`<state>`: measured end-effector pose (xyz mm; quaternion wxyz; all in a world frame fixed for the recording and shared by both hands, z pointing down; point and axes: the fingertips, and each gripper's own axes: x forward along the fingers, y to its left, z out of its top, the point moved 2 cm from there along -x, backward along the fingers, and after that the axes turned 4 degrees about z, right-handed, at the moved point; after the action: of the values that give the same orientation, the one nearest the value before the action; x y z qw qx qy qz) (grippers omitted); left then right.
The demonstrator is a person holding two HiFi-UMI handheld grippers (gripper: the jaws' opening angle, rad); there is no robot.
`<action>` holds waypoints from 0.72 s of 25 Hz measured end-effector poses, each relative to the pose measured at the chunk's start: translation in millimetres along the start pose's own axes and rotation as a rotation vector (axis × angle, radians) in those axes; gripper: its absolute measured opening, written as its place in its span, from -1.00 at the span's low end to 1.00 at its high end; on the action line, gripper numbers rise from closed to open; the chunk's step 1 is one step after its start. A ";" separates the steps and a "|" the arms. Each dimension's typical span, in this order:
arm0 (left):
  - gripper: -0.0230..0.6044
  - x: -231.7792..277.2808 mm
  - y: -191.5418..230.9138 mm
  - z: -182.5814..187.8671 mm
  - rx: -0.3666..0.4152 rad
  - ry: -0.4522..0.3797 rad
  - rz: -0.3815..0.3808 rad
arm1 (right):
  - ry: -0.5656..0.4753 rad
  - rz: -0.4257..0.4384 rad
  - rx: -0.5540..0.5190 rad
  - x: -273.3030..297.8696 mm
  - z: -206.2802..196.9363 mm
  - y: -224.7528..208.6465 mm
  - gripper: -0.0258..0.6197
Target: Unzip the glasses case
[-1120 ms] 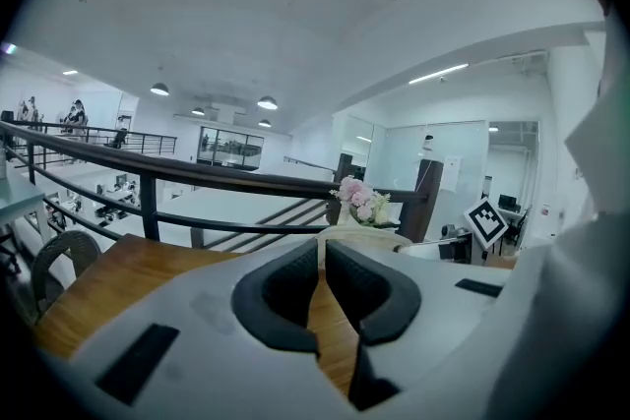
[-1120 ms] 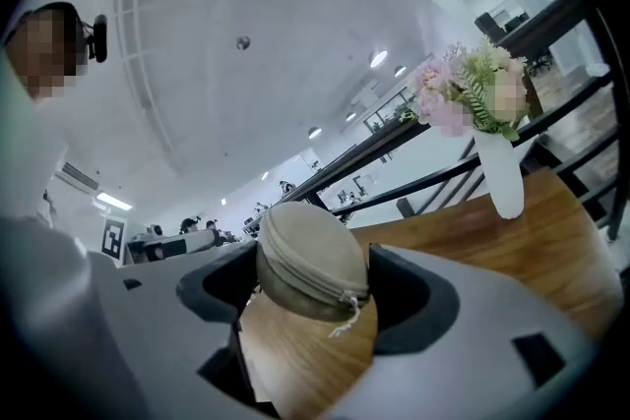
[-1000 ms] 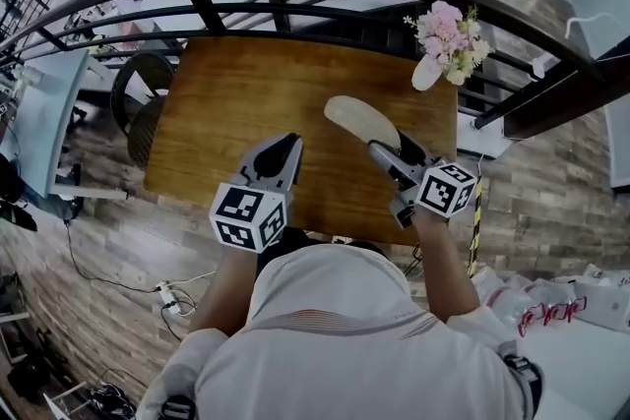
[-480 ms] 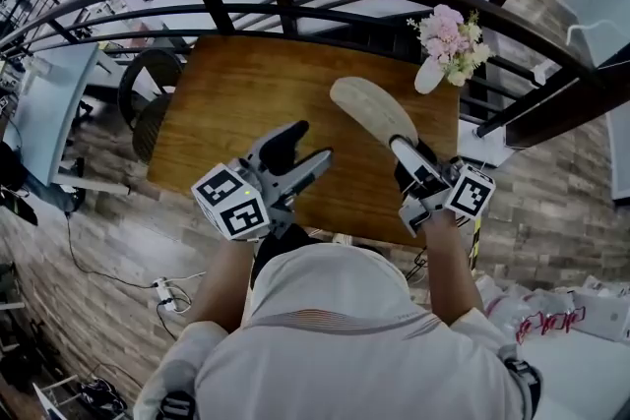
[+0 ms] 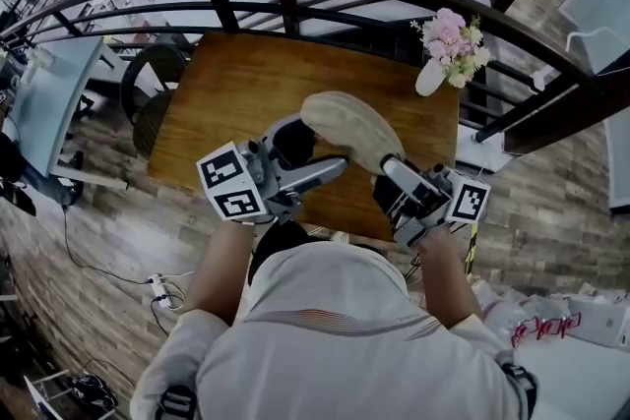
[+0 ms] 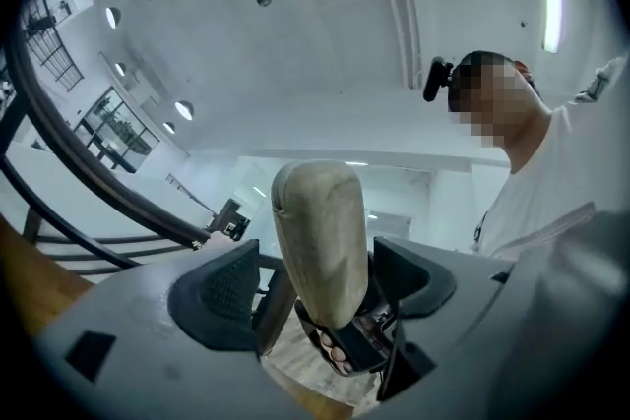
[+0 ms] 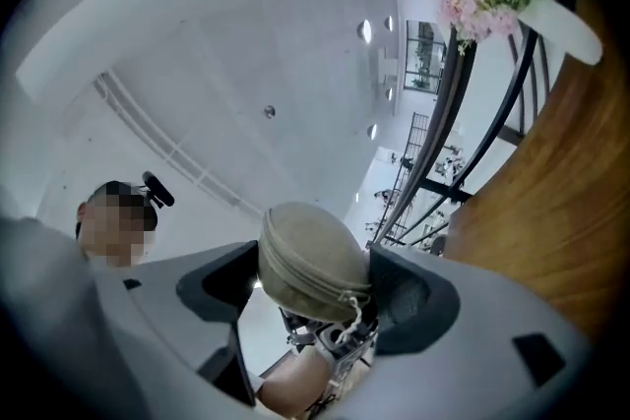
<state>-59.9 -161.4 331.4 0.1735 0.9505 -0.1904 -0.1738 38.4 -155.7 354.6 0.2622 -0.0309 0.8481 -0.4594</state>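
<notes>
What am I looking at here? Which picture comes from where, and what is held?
A person holds a two-jaw gripper in each hand; there is no robot. The head view looks down from a camera on the person's head. Each gripper view comes from a camera on that gripper, looking along its jaws. The right gripper clamps a beige glasses case above the wooden table; flowers stand at its far corner. The left gripper has just been opening its jaws; the case's end stands between them, unpressed.
</notes>
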 end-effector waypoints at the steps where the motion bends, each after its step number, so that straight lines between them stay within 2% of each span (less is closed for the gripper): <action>1: 0.14 1.4 -5.2 1.1 0.012 0.007 -0.030 | 0.014 0.019 0.022 2.1 -4.7 0.9 0.33; 4: 0.13 5.6 -19.6 0.7 0.050 0.039 -0.103 | 0.060 0.084 0.098 10.7 -16.4 6.2 0.33; 7: 0.14 7.2 -29.1 -0.7 0.072 0.059 -0.131 | 0.117 0.127 0.168 20.5 -31.7 9.2 0.33; 12: 0.13 6.7 -31.1 -1.1 0.027 0.065 -0.156 | 0.161 0.152 0.258 28.0 -46.8 5.8 0.33; 16: 0.12 5.3 -22.6 -4.7 -0.003 0.062 -0.112 | 0.153 0.135 0.306 27.5 -45.0 -2.2 0.36; 18: 0.10 3.3 -15.0 -5.3 -0.012 0.059 -0.071 | 0.140 0.113 0.264 26.9 -40.8 -5.7 0.34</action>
<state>-50.4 -148.4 329.3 0.1788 0.9603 -0.1503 -0.1527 -5.1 -135.8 365.8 0.2295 0.0836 0.7971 -0.5523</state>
